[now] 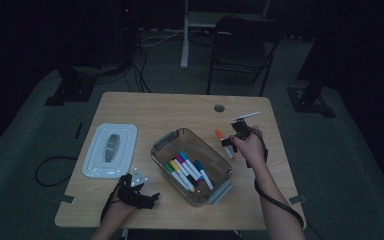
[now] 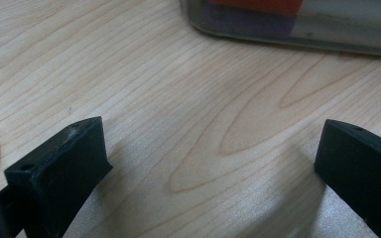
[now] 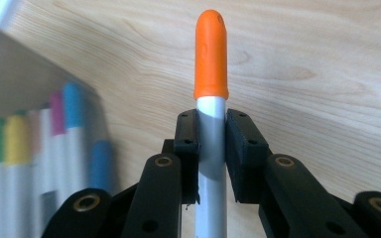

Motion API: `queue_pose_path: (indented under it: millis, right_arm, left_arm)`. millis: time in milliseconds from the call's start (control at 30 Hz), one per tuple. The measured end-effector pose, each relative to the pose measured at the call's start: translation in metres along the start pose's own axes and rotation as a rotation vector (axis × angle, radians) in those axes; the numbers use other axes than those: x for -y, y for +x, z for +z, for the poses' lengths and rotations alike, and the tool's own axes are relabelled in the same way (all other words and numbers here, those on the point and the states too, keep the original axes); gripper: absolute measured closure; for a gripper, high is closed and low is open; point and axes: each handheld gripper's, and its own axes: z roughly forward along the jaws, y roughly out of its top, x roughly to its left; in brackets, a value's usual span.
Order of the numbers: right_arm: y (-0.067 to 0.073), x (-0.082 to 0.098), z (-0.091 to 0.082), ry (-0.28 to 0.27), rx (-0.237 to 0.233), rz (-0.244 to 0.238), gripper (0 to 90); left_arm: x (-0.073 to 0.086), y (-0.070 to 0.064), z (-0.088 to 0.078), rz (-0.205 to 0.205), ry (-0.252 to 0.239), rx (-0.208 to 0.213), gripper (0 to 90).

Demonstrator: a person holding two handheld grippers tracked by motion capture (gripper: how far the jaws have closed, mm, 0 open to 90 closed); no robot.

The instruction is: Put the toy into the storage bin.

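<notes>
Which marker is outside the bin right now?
The orange-capped marker, clamped in the right gripper beside the clear bin. The other markers all lie inside it.

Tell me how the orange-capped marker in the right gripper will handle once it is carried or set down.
The orange-capped marker looks stiff: it stands straight out past the right gripper, which pinches only its barrel. Its smooth round barrel could slip or pivot between the pads. Set down on the flat table, it would probably roll, so the clear bin seems the safer spot.
</notes>
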Motion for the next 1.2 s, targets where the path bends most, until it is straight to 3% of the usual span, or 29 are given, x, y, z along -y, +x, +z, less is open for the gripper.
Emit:
queue_pose_path:
  millis: [167,333,467,533,700,767,867,1000,1200]
  right_arm:
    - [0.013,0.001,-0.030,-0.046,-0.043,-0.023,76.4]
    - [0.034,-0.001,-0.056,-0.099,-0.087,-0.076,76.5]
    - [0.056,-0.002,-0.066,-0.105,-0.153,-0.126,76.4]
    - [0.067,-0.003,-0.067,-0.095,-0.161,-0.154,76.5]
    - [0.094,-0.003,-0.057,-0.055,-0.213,-0.204,76.5]
    - [0.098,-0.002,-0.054,-0.048,-0.217,-0.217,76.5]
    - [0.120,0.001,-0.038,0.003,-0.260,-0.258,76.4]
    - [0.137,0.005,-0.017,0.064,-0.261,-0.301,76.4]
    - [0.155,0.010,0.014,0.133,-0.267,-0.329,76.4]
  left_arm:
    - [0.000,0.000,0.000,0.000,0.000,0.000,0.7]
    - [0.000,0.000,0.000,-0.001,-0.002,-0.001,0.7]
    - [0.000,0.000,0.000,-0.002,-0.002,-0.001,0.7]
    - [0.000,0.000,0.000,-0.002,-0.002,0.000,0.7]
    - [0.000,0.000,0.000,-0.002,-0.001,0.000,0.7]
    - [0.000,0.000,0.000,-0.002,-0.001,0.000,0.7]
    - [0.000,0.000,0.000,-0.003,-0.002,0.001,0.7]
    - [0.000,0.000,0.000,0.000,0.000,0.000,0.7]
    - [0.000,0.000,0.000,-0.001,-0.001,0.000,0.7]
